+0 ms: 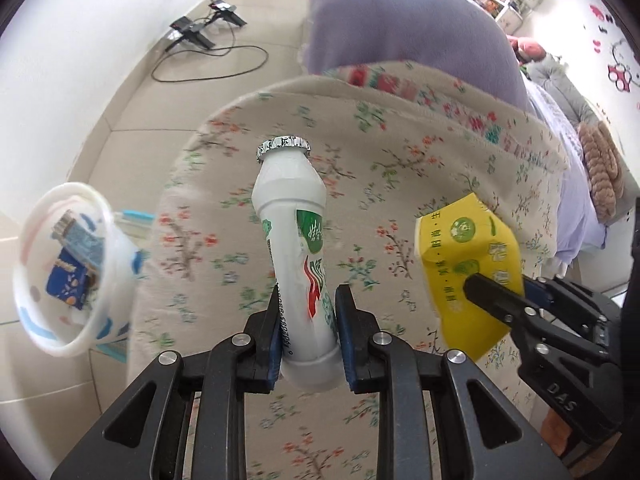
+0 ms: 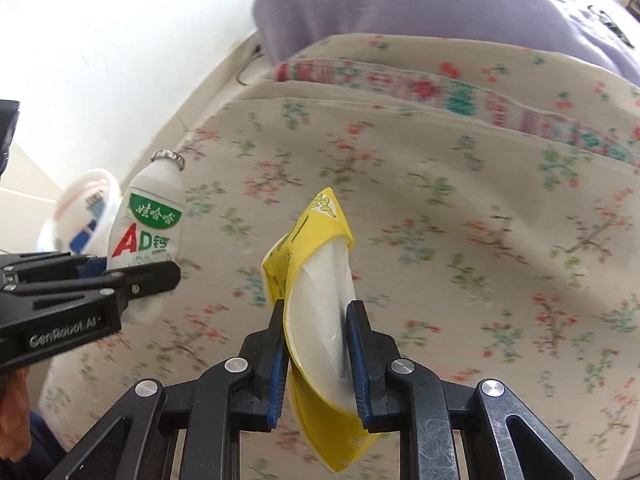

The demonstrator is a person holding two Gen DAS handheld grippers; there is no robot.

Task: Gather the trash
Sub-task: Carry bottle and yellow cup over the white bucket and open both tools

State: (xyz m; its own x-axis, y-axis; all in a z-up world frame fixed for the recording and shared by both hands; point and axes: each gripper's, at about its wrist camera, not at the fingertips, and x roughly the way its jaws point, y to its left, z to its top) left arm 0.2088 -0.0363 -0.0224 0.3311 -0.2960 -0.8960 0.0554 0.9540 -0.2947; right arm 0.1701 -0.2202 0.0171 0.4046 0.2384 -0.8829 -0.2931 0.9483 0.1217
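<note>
Gripping a white drink bottle (image 1: 298, 248) near its base, the left gripper (image 1: 307, 332) has its jaws clamped on both sides of the body, blue pads pressed against the printed label. Bottle stands roughly upright in the centre of the left wrist frame, crimped foil cap on top, leaning a little toward the upper left.

Right gripper (image 2: 316, 344) is clenched on a yellow paper wrapper (image 2: 320, 280); jaws narrow, the wrapper folded between them with its white inner side showing. Top corner of the wrapper points toward upper centre, lower end hangs below the fingers.

From the left wrist view the same wrapper shows at right centre, pinched by the right gripper's black finger (image 1: 496, 296). From the right wrist view the bottle sits at left centre, held by the left gripper.

Both items are held over a floral bedcover (image 1: 400, 160), apart from it as far as I can tell. Bed edge curves down the left side of the left wrist frame; tiled floor (image 1: 132, 92) beyond it. A translucent white bin (image 1: 64, 268) sits at lower left, mouth tilted toward the camera, with blue packaging (image 1: 70, 280) inside. Purple blanket (image 1: 400, 20) heaped at upper centre.

Both grippers point forward side by side, near each other, not touching.
</note>
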